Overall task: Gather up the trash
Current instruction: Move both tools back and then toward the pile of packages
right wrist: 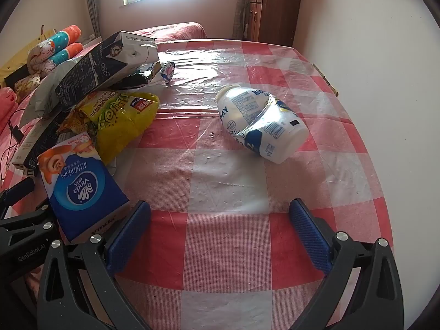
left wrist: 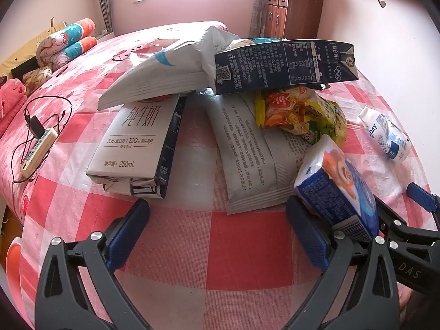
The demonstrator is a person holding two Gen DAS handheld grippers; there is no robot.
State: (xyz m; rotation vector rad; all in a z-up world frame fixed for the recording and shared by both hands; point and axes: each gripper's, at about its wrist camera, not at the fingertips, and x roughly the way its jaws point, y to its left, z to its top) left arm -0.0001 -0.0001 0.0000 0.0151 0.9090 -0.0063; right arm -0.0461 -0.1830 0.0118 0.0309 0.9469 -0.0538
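Trash is piled on a red-and-white checked tablecloth [left wrist: 247, 242]. In the left wrist view a white milk carton [left wrist: 134, 143] lies flat, with a grey wrapper [left wrist: 255, 154] beside it, a dark blue carton [left wrist: 286, 66] on top, a yellow snack bag [left wrist: 299, 115] and a blue tissue pack [left wrist: 341, 184]. My left gripper [left wrist: 217, 220] hangs open just before the pile, nothing between its fingers. In the right wrist view a crushed white bottle [right wrist: 261, 123] lies on its side, ahead of my open right gripper [right wrist: 220, 220]. The tissue pack [right wrist: 82, 189] leans by its left finger.
A power strip with cables [left wrist: 38, 145] lies on the pink bed at left, beside rolled blankets [left wrist: 68, 41]. A brown cabinet [right wrist: 272, 11] stands at the back by the wall. A small torn wrapper [right wrist: 165, 73] lies behind the pile. The table edge [right wrist: 327, 82] runs near the right wall.
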